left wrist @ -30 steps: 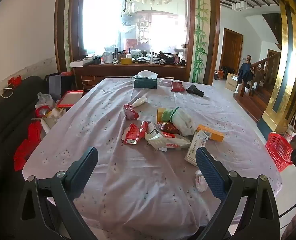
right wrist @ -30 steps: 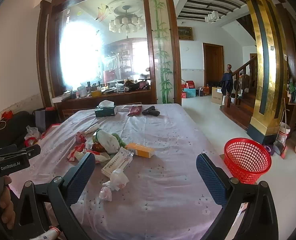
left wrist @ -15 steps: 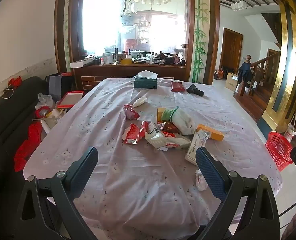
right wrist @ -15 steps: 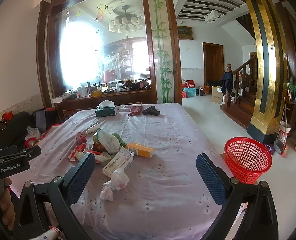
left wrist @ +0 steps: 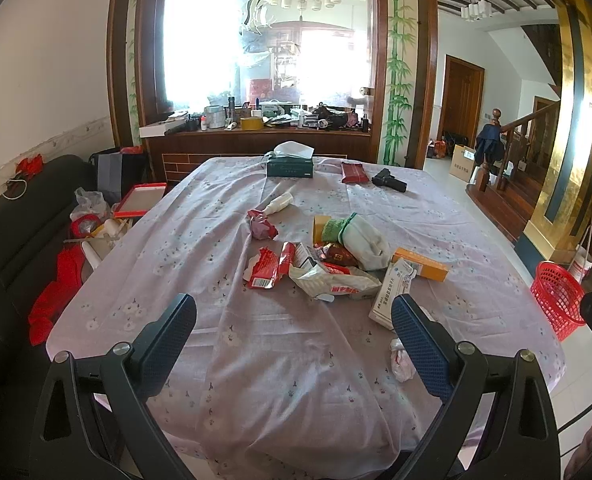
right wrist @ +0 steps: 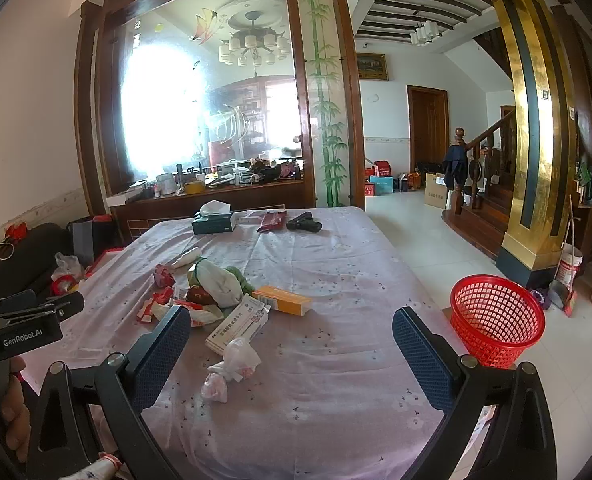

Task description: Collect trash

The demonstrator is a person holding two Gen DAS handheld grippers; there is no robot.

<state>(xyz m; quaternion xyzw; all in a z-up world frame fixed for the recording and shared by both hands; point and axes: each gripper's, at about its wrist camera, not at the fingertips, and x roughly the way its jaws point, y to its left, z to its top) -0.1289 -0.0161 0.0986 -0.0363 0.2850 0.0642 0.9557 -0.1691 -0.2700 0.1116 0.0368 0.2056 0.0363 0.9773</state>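
Note:
Trash lies in a heap mid-table: red wrappers (left wrist: 270,266), a crumpled white bag (left wrist: 335,282), an orange box (left wrist: 421,266), a white medicine box (right wrist: 238,324) and a crumpled white tissue (right wrist: 232,368) nearest the front edge. A red mesh basket (right wrist: 495,320) stands on the floor to the right of the table. My left gripper (left wrist: 294,344) is open and empty above the near table edge. My right gripper (right wrist: 292,356) is open and empty, with the tissue between its fingers in view but farther off.
The table (right wrist: 335,408) has a lilac flowered cloth. A green tissue box (left wrist: 290,168), a dark red pouch (left wrist: 353,172) and a black tool (left wrist: 389,180) lie at its far end. A black sofa (left wrist: 12,240) with clutter is left. Stairs and a gold pillar (right wrist: 535,184) are right.
Both views have shifted only very slightly; the grippers stay open and nothing on the table has moved.

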